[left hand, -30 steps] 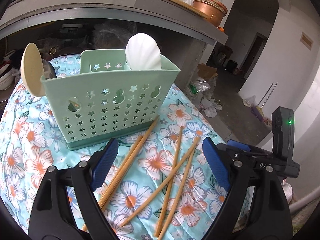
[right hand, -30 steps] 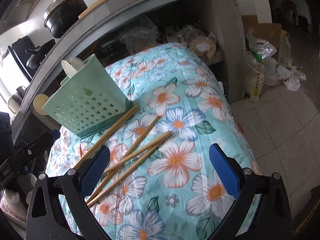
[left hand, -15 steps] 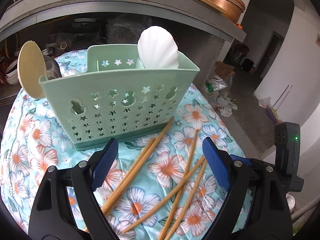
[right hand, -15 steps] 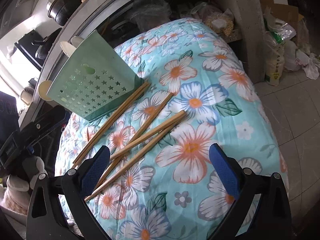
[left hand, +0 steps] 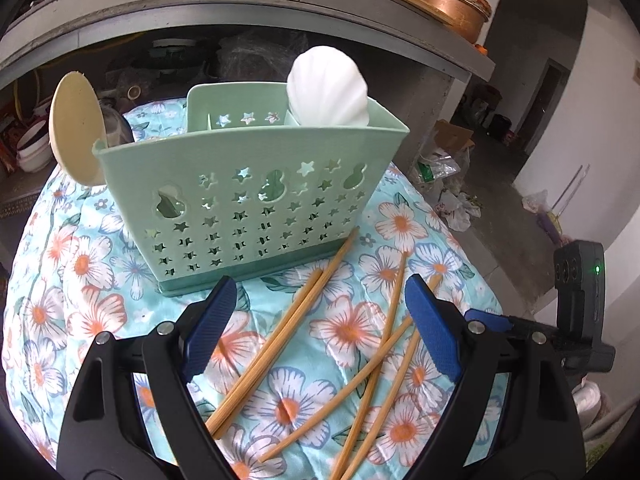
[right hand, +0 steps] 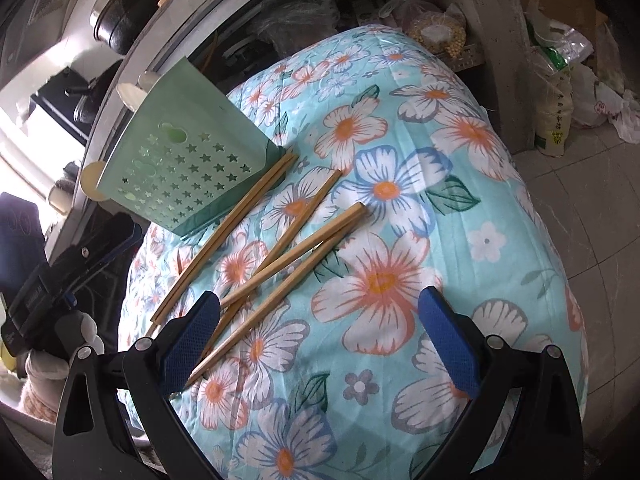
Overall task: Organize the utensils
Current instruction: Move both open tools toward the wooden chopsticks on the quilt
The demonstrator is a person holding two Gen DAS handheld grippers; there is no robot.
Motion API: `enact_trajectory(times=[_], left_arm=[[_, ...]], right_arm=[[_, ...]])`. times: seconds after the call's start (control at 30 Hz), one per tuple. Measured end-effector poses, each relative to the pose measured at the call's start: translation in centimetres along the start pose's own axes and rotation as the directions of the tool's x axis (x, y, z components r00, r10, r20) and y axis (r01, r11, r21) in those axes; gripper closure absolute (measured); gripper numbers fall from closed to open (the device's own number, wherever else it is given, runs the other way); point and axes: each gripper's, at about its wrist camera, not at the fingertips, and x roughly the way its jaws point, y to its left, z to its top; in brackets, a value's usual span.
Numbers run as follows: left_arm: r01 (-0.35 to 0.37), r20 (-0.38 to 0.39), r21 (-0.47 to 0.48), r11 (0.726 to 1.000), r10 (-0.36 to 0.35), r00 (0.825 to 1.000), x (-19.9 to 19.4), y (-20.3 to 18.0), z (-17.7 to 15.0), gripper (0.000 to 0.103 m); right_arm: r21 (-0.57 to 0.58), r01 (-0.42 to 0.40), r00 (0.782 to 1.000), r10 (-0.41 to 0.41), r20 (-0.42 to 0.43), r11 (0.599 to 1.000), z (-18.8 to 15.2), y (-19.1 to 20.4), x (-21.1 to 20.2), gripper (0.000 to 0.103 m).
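A mint-green utensil holder (left hand: 256,208) with star cut-outs stands upright on the floral cloth (left hand: 80,264). A white shell-shaped spoon (left hand: 328,88) sticks out of its right compartment, and a beige spoon (left hand: 74,128) leans at its left end. Several bamboo chopsticks (left hand: 280,344) lie loose and crossed in front of the holder. My left gripper (left hand: 318,292) hovers open over them with nothing between its blue pads. In the right wrist view the holder (right hand: 180,168) is at the upper left. My right gripper (right hand: 320,300) is open just above the chopsticks' (right hand: 280,256) near ends.
A grey concrete counter (left hand: 280,0) overhangs behind the holder, with a copper pot (left hand: 456,4) and a black pot (right hand: 120,12) on it. The cloth-covered top drops off on the right to a tiled floor (right hand: 580,208) with bags (right hand: 560,80) and boxes.
Both grippers have stayed open. The right gripper has sunk closer to the chopsticks, so they look larger. In the left wrist view the holder has drawn nearer and sits more to the centre.
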Motion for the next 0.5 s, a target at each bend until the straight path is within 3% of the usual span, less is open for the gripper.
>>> enact_trajectory(times=[0.17, 0.27, 0.37, 0.5], left_arm=[[0.026, -0.006, 0.075, 0.997, -0.025, 1.000, -0.6, -0.2, -0.7, 0.021], [0.051, -0.017, 0.127, 0.991, -0.049, 0.999, -0.7, -0.4, -1.2, 0.021], [0.080, -0.036, 0.189, 0.979, -0.074, 0.997, -0.7, -0.9, -1.8, 0.028], [0.114, -0.060, 0.280, 0.953, -0.101, 0.993, -0.4, -2.0, -2.6, 0.044]], right_arm=[[0.004, 0.024, 1.000, -0.024, 0.004, 1.000, -0.2, 0.4, -0.2, 0.007], [0.015, 0.034, 0.999, -0.034, 0.010, 0.999, -0.5, 0.5, -0.8, 0.015], [0.043, 0.033, 0.999, -0.034, 0.011, 0.999, -0.7, 0.4, -1.2, 0.024], [0.082, 0.003, 1.000, -0.003, -0.006, 0.997, -0.8, 0.5, -1.1, 0.038]])
